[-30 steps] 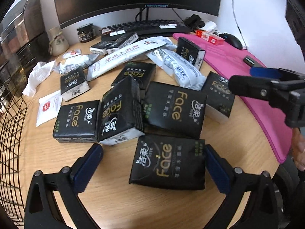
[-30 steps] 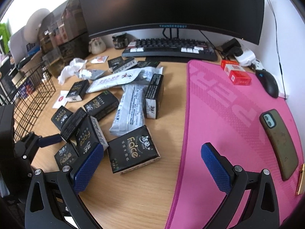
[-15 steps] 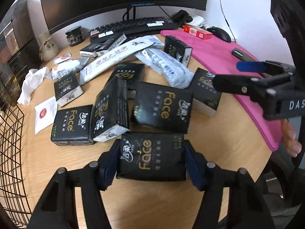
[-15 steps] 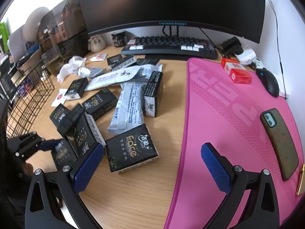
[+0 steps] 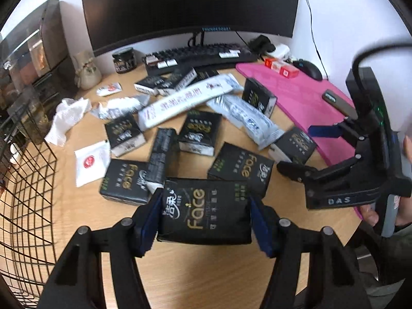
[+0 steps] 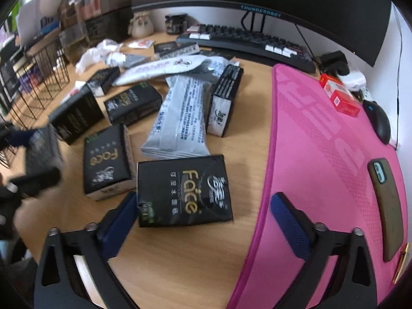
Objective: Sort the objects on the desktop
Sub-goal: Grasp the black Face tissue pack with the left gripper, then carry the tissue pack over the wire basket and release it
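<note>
Gripping a black plastic-wrapped "Face" tissue pack (image 5: 204,209), the left claw (image 5: 203,217) has closed on it from open a second ago; it seems lifted, near the black wire basket (image 5: 23,193). Beside it, the right claw (image 6: 203,221) gapes around another black tissue pack (image 6: 184,191) on the wooden tabletop (image 6: 185,257).

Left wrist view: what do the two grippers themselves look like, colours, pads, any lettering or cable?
The left gripper has a black linkage frame, silver pivot screws and dark blue textured pads. The right gripper is built alike, with white "DAS" lettering on its body, a green light and a black cable looping above it.
</note>
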Tool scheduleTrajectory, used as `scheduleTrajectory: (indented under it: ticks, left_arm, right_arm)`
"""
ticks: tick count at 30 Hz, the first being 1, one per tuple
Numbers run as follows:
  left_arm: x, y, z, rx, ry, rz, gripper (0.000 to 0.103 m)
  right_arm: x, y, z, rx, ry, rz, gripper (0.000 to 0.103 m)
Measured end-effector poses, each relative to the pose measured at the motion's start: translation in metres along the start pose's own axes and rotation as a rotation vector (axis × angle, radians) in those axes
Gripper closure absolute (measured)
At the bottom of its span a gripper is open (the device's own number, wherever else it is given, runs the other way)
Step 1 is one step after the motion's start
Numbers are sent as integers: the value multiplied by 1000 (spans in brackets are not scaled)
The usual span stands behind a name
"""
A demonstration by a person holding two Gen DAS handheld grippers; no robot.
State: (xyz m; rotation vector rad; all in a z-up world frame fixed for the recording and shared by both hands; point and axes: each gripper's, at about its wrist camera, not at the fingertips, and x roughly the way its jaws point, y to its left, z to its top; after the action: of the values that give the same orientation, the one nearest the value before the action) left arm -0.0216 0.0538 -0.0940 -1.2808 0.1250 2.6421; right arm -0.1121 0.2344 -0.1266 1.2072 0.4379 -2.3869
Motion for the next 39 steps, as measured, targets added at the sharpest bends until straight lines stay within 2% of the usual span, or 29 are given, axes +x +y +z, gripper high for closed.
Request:
scheduleTrajectory:
  ticks: [1,7,11,15,19,23,25,28,30,34,39]
  left_arm:
    - [-3,1,1,-2,-7,0,34]
    - [-19,6,8,-8,-55,28,34]
    - [-45,15,17,-20,-123,31,34]
    - [-82,34,29,-64,-205,66,34]
    - [-119,65,32,-130,-279,108,34]
    - [-153,120,21,-252,-310,213,34]
    - [-161,149,14,-315,-309,295,34]
    - [-167,195,-5,-416,-284,457,34]
    - [-167,215,-14,-460,-268,475,34]
    - [-170,252,-32,-528,-252,495,34]
    - [-176,270,-49,-579,-243,497,34]
  right_arm:
    - [-2,-3,1,10,-6,-17,41]
    - [-11,-10,4,47,3,19,41]
    - [-37,-2,11,42,-57,35,41]
    - [-69,19,31,1,-131,73,41]
    - [-95,64,65,-91,-212,161,41]
    - [-114,137,105,-232,-272,296,41]
    - [-114,177,124,-296,-289,342,41]
    - [-104,230,148,-353,-285,404,41]
    - [-92,261,159,-377,-255,457,41]
    - [-76,310,165,-427,-233,492,41]
    - [-68,337,165,-460,-218,512,41]
